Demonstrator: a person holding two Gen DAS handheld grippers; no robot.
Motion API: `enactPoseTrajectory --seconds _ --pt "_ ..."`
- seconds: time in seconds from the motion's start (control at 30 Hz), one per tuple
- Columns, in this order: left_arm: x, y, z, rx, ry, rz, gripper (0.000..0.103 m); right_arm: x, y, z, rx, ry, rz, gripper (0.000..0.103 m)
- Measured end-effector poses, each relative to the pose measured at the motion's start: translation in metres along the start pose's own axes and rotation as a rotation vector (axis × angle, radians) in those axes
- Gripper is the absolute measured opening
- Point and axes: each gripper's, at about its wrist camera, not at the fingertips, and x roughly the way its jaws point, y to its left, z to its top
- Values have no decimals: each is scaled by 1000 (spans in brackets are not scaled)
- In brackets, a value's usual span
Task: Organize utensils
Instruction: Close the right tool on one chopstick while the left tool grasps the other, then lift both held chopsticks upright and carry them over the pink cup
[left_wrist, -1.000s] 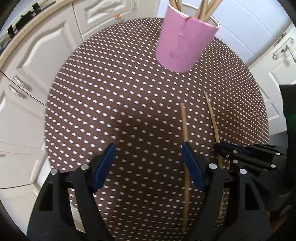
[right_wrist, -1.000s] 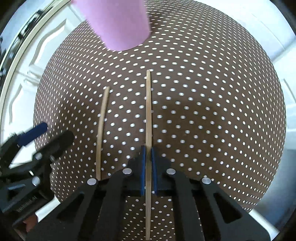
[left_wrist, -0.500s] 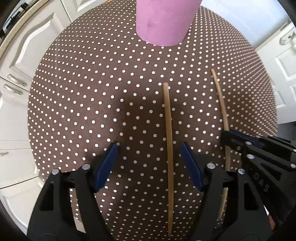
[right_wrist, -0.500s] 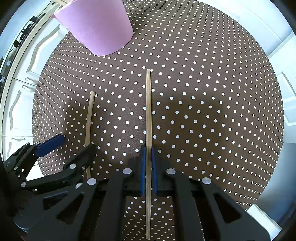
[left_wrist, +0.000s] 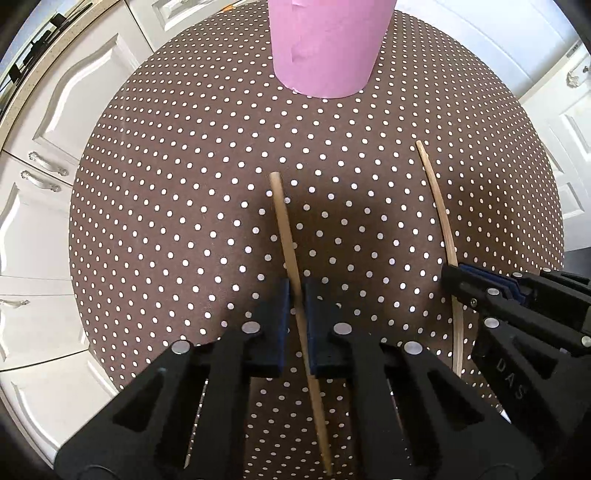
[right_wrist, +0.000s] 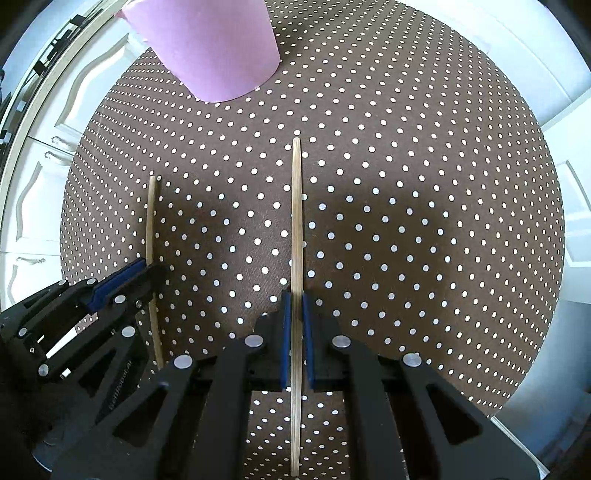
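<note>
Both tongs pointed almost straight down at the dotted table. Left tongs were squeezed tight on one wooden stick, and right tongs were squeezed tight on the other stick. Each stick ran long-ways away from its tongs, with its far tip toward the pink cup (the cup stood at the far side of the table, well apart from both tips). From there, the left stick looked nearer to the cup.
</note>
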Motion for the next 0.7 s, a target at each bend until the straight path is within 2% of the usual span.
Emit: enactPoseTrajectory --seconds 0.17,0.23,0.27,0.33,0.7 --pt "-5 1 -6 22 -11 0 6 1 2 -5 7 -5 16 5" --pt "-8 0 -8 24 -19 -22 6 -3 0 -7 9 -8 21 5" --pt "-16 15 -13 28 -22 -39 6 -4 -2 -8 10 -9 23 5" --pt "-21 22 -11 51 -38 -45 6 -8 -5 -9 17 -16 32 5" --pt "-46 17 -14 75 -105 -51 6 -48 -21 -18 30 -96 71 5"
